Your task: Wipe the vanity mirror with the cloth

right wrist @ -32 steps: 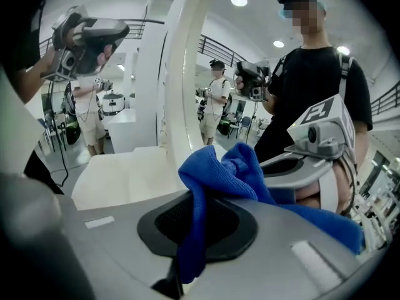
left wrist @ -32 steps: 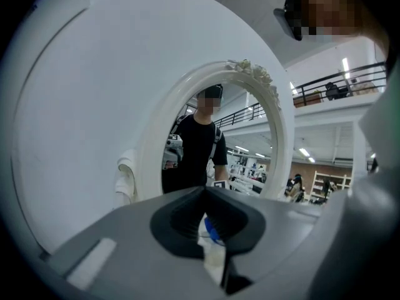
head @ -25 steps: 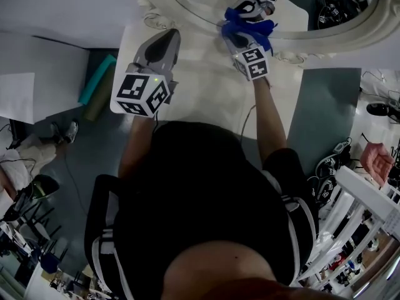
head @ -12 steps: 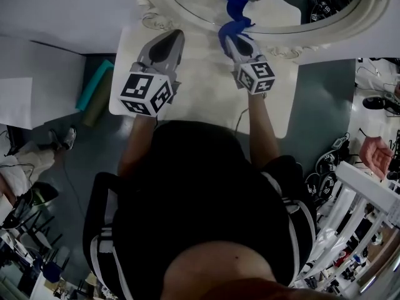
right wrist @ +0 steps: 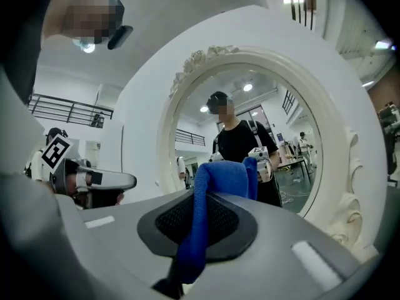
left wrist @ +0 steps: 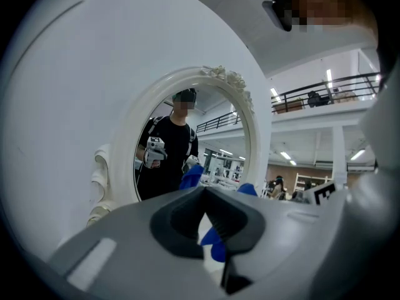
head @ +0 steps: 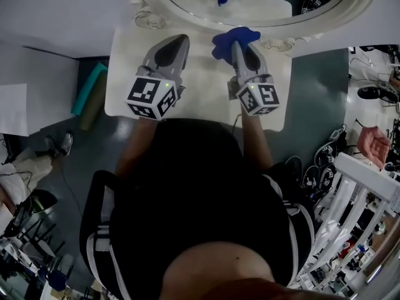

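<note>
The cloth (head: 226, 41) is soft, light and floppy, so it handles easily. My right hand-held gripper (head: 240, 50) is clamped on a fold of it, with a blue wad poking out past the tips. I'd guess that wad is what should meet the glass, not the hard jaws. Right now it hangs over the white surface (head: 200, 89), just short of the mirror (head: 262, 8) and its lower frame, not touching the glass as far as I can tell. My left hand-held gripper (head: 174, 45) is closed with nothing in it, parked beside the right one. The mirror looks breakable and maybe tippy on its stand, so I'd press lightly and could steady the ornate frame with the left.
</note>
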